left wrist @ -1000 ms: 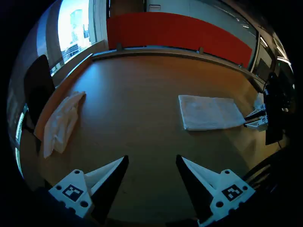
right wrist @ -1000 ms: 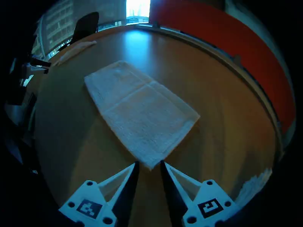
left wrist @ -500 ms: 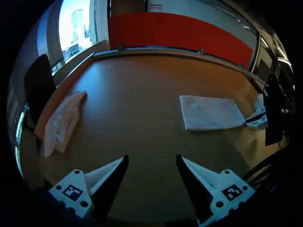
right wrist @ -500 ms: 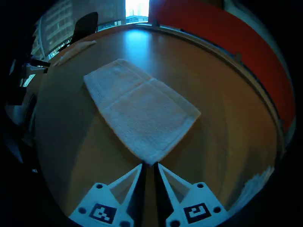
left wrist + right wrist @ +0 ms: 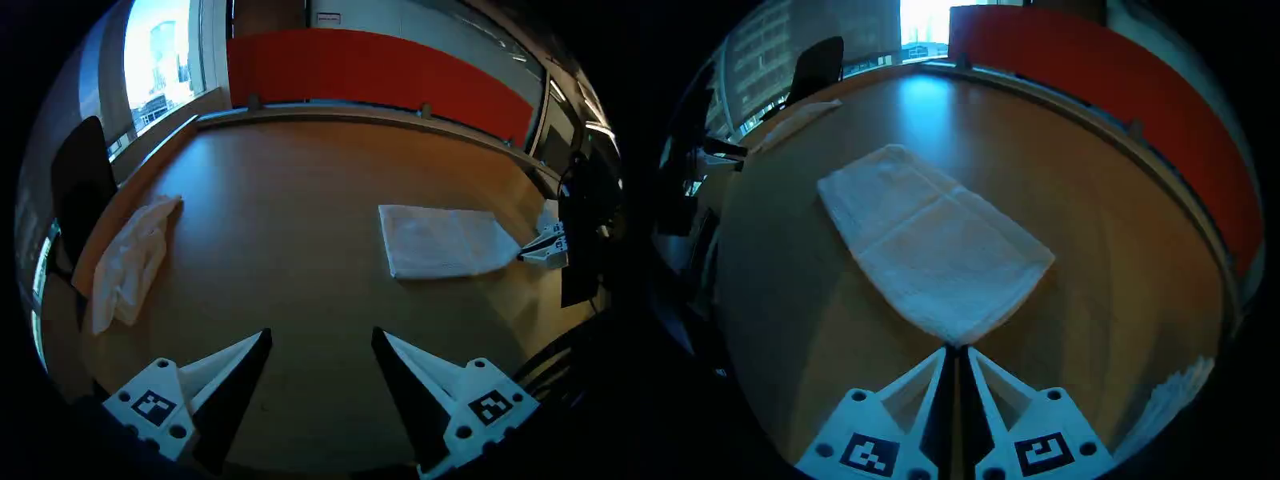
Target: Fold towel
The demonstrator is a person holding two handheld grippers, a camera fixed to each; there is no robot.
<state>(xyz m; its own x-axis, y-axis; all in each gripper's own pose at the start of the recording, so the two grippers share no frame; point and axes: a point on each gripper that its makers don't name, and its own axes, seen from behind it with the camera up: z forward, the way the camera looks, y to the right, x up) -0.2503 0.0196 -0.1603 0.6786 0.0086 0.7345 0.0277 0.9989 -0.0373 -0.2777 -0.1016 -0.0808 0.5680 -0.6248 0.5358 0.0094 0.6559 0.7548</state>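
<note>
1. Fingers of left gripper: spread wide, nothing between them, at 6 o'clock in left gripper view, over bare desk.
2. Crumpled cloth at 9 o'clock by desk edge, near dark chair.
3. Towel lies folded flat at 3 o'clock, well apart from crumpled cloth.
4. Right gripper touches towel's far-right corner.
5. Right gripper view: its fingers are pressed together at 6 o'clock, pinching towel's near corner. Towel extends toward 11 o'clock. Red panel at 2 o'clock.
</note>
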